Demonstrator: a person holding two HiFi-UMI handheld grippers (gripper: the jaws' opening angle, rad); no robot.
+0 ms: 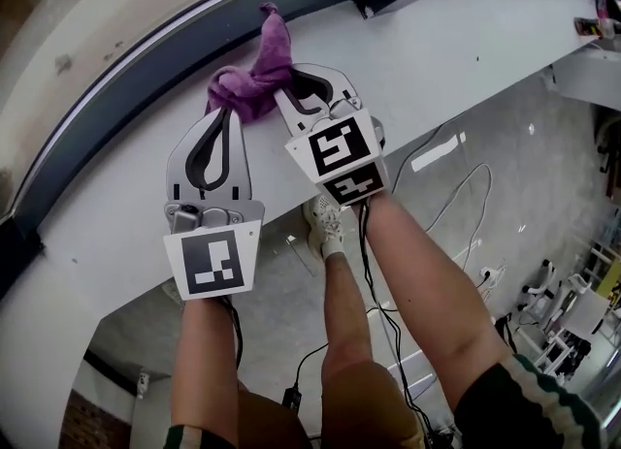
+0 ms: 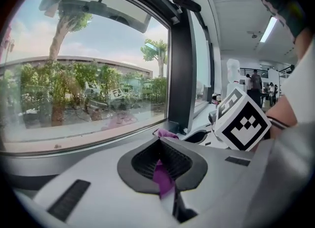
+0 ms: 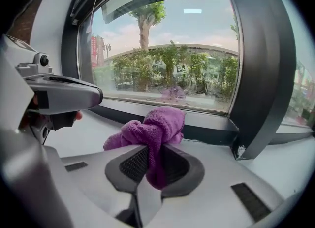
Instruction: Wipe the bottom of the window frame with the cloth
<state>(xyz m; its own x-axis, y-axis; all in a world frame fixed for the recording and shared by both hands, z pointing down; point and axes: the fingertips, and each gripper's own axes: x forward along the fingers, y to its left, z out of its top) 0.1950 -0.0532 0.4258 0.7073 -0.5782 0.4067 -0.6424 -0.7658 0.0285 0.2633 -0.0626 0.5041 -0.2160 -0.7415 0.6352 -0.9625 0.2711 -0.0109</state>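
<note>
While the purple cloth is lying bunched and twisted on the white sill, one end of it is reaching up to the dark bottom strip of the window frame, and both tools are gripping it from the near side. The left tool is pinching a thin fold of the cloth between its pressed-together jaws, at the cloth's left edge. The right tool is clamping a thicker twist of the cloth in its own jaws, with the bulk of the fabric bulging out ahead of them toward the frame. The two tools are sitting close side by side, angled slightly toward each other, marker cubes facing up. Beyond the frame, the glass is showing trees and a low building outside. Below the sill, the person's bare legs and one shoe are standing on a grey floor with cables trailing across it.
</note>
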